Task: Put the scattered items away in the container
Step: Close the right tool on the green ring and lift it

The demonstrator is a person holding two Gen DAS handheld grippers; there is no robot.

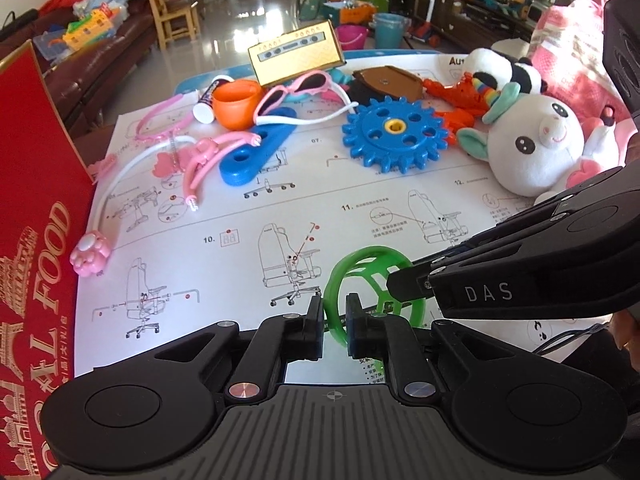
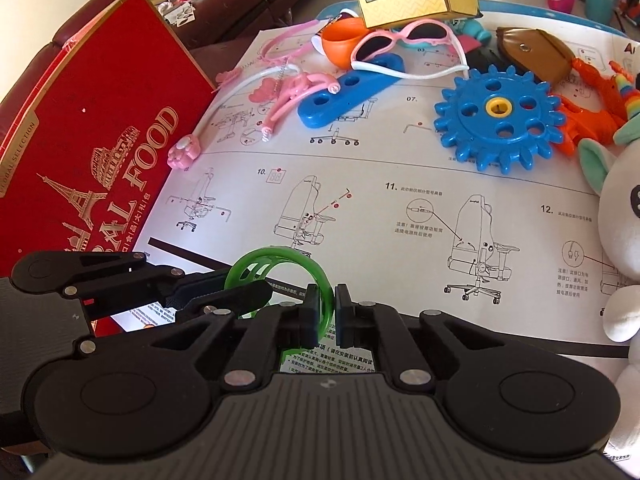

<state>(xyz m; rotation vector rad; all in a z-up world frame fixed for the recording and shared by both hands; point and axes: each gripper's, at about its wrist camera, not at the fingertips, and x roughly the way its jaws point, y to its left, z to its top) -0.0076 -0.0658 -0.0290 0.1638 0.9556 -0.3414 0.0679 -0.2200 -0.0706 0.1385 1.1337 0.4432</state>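
Observation:
A green plastic wheel (image 1: 360, 280) stands on edge above the paper sheet (image 1: 240, 248). My left gripper (image 1: 334, 320) has its pads on either side of the wheel's rim. My right gripper (image 2: 327, 307) is shut on the rim of the same wheel (image 2: 276, 268); it enters the left wrist view from the right (image 1: 404, 280). The red box (image 1: 36, 208) marked FOOD stands at the left, also in the right wrist view (image 2: 92, 152). Scattered toys lie at the far side: a blue gear (image 1: 396, 136), a blue bar (image 1: 256, 152), pink sunglasses (image 1: 296, 88) and an orange cup (image 1: 236, 102).
A white plush rabbit (image 1: 532, 144) and a panda plush (image 1: 504, 68) lie at the right. A gold box (image 1: 296, 54), a brown pouch (image 1: 388, 80), an orange toy (image 1: 460, 100) and a pink toy stethoscope (image 1: 92, 256) lie on the sheet. A sofa (image 1: 80, 68) stands beyond the table.

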